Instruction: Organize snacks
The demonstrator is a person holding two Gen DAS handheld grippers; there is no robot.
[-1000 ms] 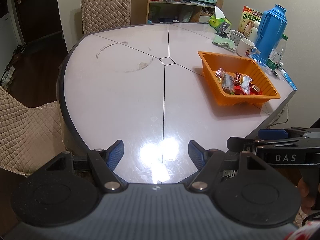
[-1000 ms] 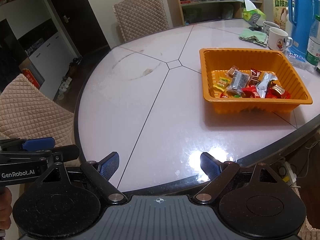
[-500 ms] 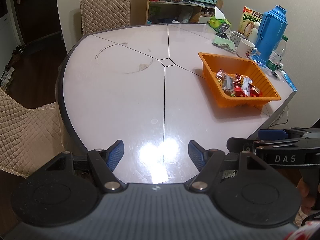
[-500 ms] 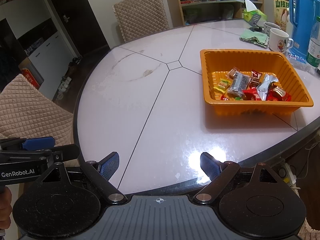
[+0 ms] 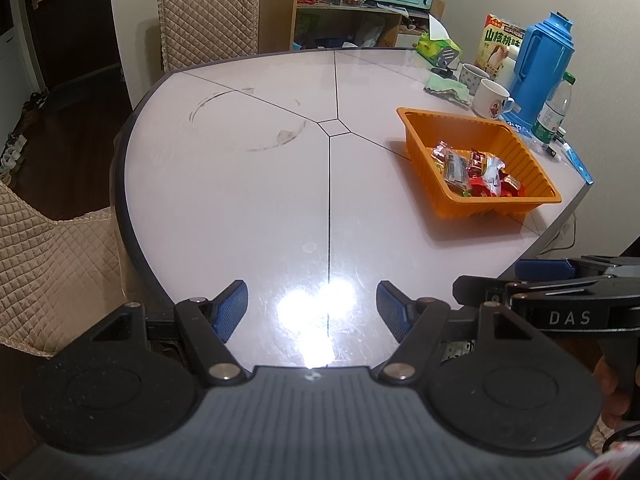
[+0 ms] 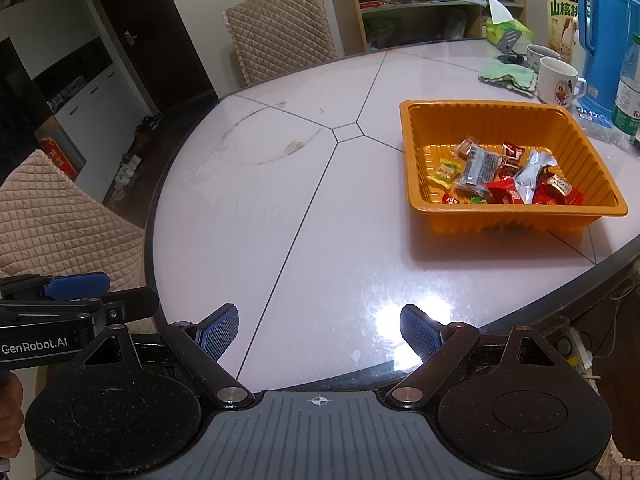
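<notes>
1. Over the last second both grippers had drawn back a little towards the near edge of the table [image 5: 248, 208]; the orange tray [image 6: 412, 152] sat slightly smaller and farther off than a moment earlier, and nothing on the tabletop had shifted.
2. The left gripper [image 5: 312, 312] hung at the 6 o'clock edge of the table, its blue pads spread wide with nothing between them.
3. The right gripper [image 6: 319, 334] was just beside it to the right, also spread wide and empty, over the same near edge.
4. I took that retreat as a sign the sorting was finished or nearly so: no loose snack lay on the tabletop that I could see.
5. The orange tray stood at about 2 o'clock from the left gripper and 1 o'clock from the right one, well apart from both.
6. Inside it, the snacks [image 6: 504, 176] were heaped against its near wall: a dark bar in clear wrap, small yellow packets at the left, red wrappers and a crumpled silver one to the right. Its far half was bare.
7. Behind the tray stood two white mugs [image 5: 490, 98] and a blue thermos [image 5: 540, 68]; I could not tell what they held.
</notes>
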